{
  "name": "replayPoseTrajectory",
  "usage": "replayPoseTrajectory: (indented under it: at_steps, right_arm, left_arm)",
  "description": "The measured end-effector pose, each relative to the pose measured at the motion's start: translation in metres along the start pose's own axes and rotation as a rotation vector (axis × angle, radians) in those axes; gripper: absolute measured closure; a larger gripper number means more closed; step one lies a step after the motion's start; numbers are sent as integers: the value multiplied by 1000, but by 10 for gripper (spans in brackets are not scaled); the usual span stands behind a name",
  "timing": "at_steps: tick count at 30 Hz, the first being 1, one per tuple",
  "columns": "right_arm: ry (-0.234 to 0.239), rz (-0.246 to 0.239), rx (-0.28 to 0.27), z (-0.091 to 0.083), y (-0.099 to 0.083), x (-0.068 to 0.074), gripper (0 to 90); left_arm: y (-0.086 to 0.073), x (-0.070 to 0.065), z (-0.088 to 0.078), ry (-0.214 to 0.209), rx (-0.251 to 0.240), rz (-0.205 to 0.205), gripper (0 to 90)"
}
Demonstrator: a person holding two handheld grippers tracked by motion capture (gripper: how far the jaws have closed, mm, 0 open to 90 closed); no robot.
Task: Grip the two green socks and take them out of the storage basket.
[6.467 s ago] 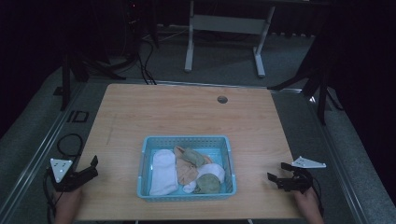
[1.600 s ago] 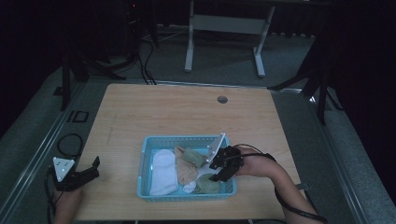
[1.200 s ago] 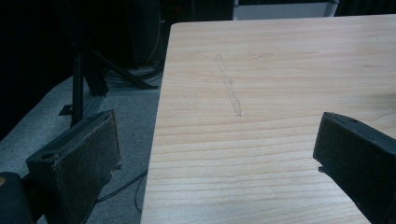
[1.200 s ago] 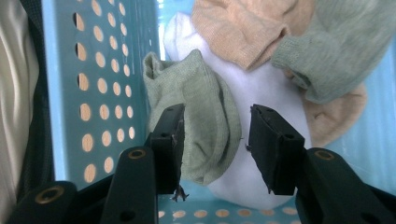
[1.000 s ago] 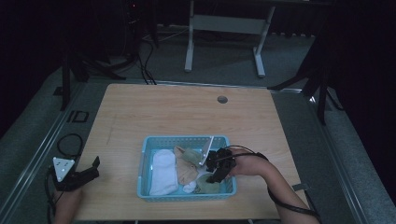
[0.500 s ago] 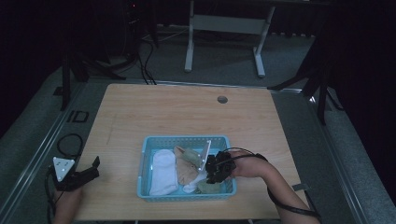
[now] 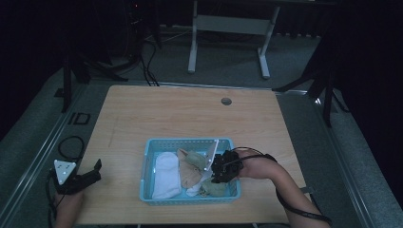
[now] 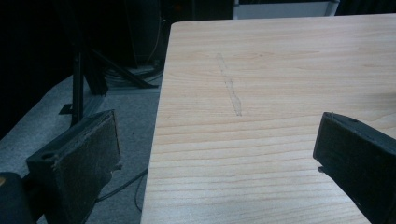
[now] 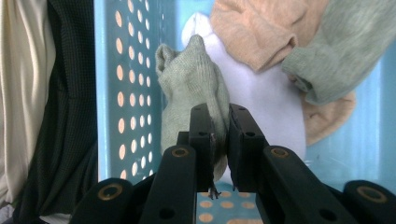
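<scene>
Dim room: grey carpet floor (image 7: 304,61) surrounds the pale wooden counter (image 7: 180,118); a white metal stand (image 7: 228,28) and black cables (image 7: 147,61) sit beyond.

green sock (image 9: 194,88) | crumpled, pinched | in blue basket (image 9: 108,70)

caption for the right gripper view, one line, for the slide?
Right gripper pinching a grey-green sock inside the perforated blue basket.

Light wood table (image 7: 190,114), faint scratch seen ahead of left gripper (image 7: 78,179), which is rested on its near-left corner. Blue perforated basket (image 7: 151,156) is set around right gripper (image 7: 216,167).
</scene>
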State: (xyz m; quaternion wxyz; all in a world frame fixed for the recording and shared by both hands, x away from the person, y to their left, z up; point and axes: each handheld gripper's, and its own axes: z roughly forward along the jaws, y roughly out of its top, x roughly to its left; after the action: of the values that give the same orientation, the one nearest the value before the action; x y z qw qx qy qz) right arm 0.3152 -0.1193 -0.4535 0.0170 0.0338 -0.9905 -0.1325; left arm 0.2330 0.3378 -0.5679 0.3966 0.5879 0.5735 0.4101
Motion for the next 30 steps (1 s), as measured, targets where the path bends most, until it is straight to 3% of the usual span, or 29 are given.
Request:
replayPoseTrajectory:
  at_steps: [10,14,16,23,30]
  right_arm:
    - [-31,-16,-60,-26,3,6,809]
    - [-76,-16,-110,-48,3,6,809]
    - [-73,-4,-144,-57,1,6,809]
    - [-117,7,-171,-81,-8,8,809]
    - [-170,44,-201,-103,-28,9,809]
  left_arm:
    - [0,0,0,1,-1,-1,3]
    - [0,0,0,2,2,0,3]
    - [0,0,0,1,3,-1,3]
    - [0,0,0,1,4,1,3]
    - [0,0,1,3,2,-1,3]
